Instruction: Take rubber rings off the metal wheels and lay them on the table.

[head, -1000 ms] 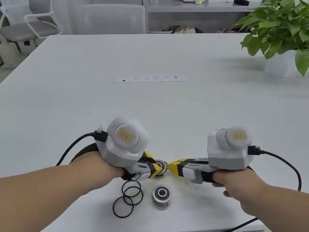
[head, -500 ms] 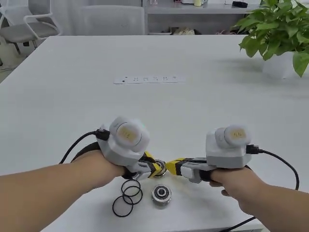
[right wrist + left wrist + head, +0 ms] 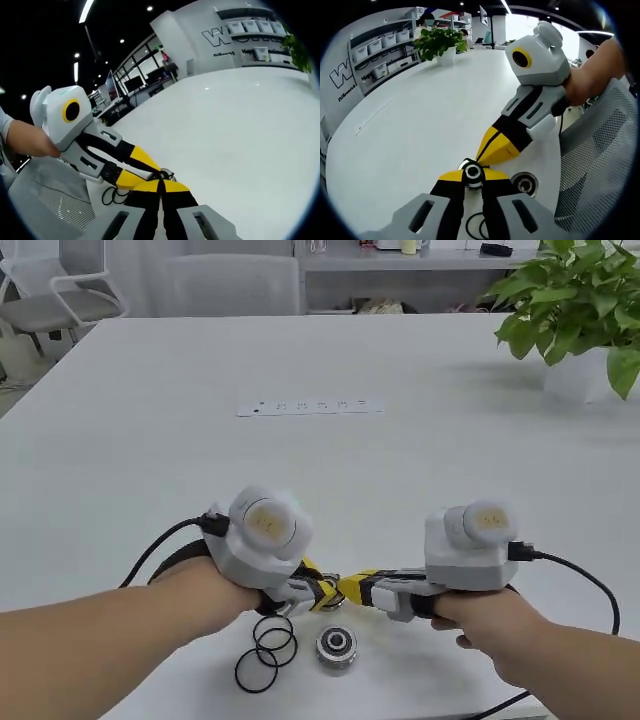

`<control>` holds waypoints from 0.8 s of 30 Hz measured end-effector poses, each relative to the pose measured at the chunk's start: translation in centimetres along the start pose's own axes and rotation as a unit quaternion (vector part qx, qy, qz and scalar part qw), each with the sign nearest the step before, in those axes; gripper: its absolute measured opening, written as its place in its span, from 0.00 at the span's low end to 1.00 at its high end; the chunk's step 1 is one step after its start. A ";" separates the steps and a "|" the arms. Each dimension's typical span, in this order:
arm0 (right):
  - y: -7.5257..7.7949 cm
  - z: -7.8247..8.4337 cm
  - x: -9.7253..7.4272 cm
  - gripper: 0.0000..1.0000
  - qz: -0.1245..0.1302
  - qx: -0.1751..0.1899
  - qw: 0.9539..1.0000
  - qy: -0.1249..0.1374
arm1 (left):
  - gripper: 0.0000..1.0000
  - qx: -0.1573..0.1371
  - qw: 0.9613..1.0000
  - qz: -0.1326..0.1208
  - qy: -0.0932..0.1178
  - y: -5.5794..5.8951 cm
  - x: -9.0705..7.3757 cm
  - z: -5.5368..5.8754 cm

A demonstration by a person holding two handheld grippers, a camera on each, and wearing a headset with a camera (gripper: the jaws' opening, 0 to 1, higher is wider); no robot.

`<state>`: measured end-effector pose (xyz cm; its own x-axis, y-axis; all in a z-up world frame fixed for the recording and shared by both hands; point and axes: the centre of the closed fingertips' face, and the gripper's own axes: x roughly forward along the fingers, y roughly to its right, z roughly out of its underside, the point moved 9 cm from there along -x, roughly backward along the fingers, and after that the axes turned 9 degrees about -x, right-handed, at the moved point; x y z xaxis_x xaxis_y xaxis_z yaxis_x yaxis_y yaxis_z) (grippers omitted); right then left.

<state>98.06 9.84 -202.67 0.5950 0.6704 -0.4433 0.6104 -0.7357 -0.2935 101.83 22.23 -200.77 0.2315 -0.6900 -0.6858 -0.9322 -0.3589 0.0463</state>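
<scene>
Head view: the left gripper [image 3: 318, 590] and the right gripper [image 3: 350, 588] meet tip to tip over the near edge of the white tabletop [image 3: 300, 480]. What sits between the tips is small and partly covered from this angle.

The left gripper view supplies the detail. Its yellow-tipped jaws are closed narrow on a held wheel [image 3: 472, 171]. The wheel turns its round face to the camera, a pale ring about a dark bore, so its axle line runs along the jaws. The right gripper enters that view from the upper right, jaws drawn to a thin slit and tip touching the wheel's far rim. Whether it pinches a ring cannot be told.

The right gripper view shows the same meeting from the opposite side, with the wheel almost hidden behind the yellow tips.

On the tabletop nearer than the grippers, left to right:
- Three black rubber rings [image 3: 265, 650], thin, lying flat and overlapping.
- Just beside them a loose wheel [image 3: 336, 644], lying flat, bore upward, bright metal with a dark band.

Far off lie a power strip [image 3: 310, 406] and, at far right, a potted plant [image 3: 575, 300].
</scene>
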 end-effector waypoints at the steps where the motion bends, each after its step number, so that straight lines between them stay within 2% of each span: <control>1: -0.1 0.0 0.1 0.00 -0.003 0.000 1.000 0.002 | 0.08 0.001 1.000 0.000 -0.001 0.0 0.0 0.0; 8: -0.3 -0.4 0.0 0.00 -0.017 0.005 1.000 0.014 | 0.08 0.000 1.000 0.001 0.000 0.0 0.0 0.0; 9: -0.5 -0.5 0.0 0.00 -0.028 0.022 0.999 0.029 | 0.08 -0.002 1.000 0.001 0.000 0.0 0.0 0.0; 21: 0.1 -0.1 -0.4 0.00 -0.010 0.015 1.000 0.016 | 0.08 -0.010 1.000 0.005 0.000 -0.1 0.0 0.0; 24: 0.1 -0.1 -0.5 0.00 -0.010 0.014 1.000 0.014 | 0.08 0.008 1.000 0.009 -0.003 -0.1 0.0 0.0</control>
<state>97.84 9.46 -202.38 0.5975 0.6867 -0.4140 0.6068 -0.7247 -0.3264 101.87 22.29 -200.76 0.2131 -0.6929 -0.6888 -0.9404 -0.3366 0.0477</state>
